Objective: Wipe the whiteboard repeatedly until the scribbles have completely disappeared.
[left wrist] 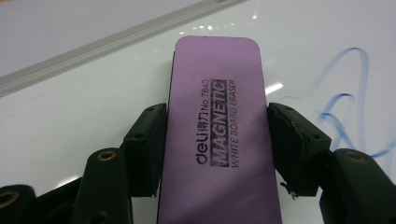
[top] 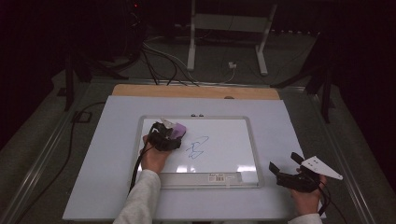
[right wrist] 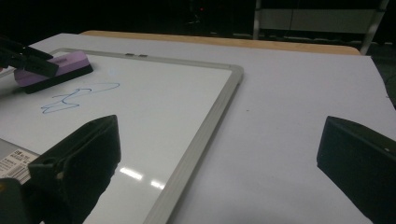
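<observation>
A purple magnetic whiteboard eraser (left wrist: pixel 215 126) lies flat on the whiteboard (top: pixel 229 140), and my left gripper (left wrist: pixel 217 149) is shut on its long sides. From above, the eraser (top: pixel 178 130) sits at the board's upper left, left of a blue scribble (top: pixel 197 147). The scribble (left wrist: pixel 348 102) runs to the right of the eraser in the left gripper view. My right gripper (top: pixel 286 162) stands open off the board's lower right corner, nothing between its jaws. Its view looks across the board to the eraser (right wrist: pixel 53 70) and the scribble (right wrist: pixel 74 99).
The whiteboard has a silver frame (right wrist: pixel 205 135) and lies on a white tabletop (top: pixel 107 154) with a wooden strip (top: pixel 196 91) along its far edge. A labelled tray (top: pixel 205 178) runs along the board's near edge. Cables (top: pixel 159 65) and a white stand (top: pixel 229 28) sit beyond the table.
</observation>
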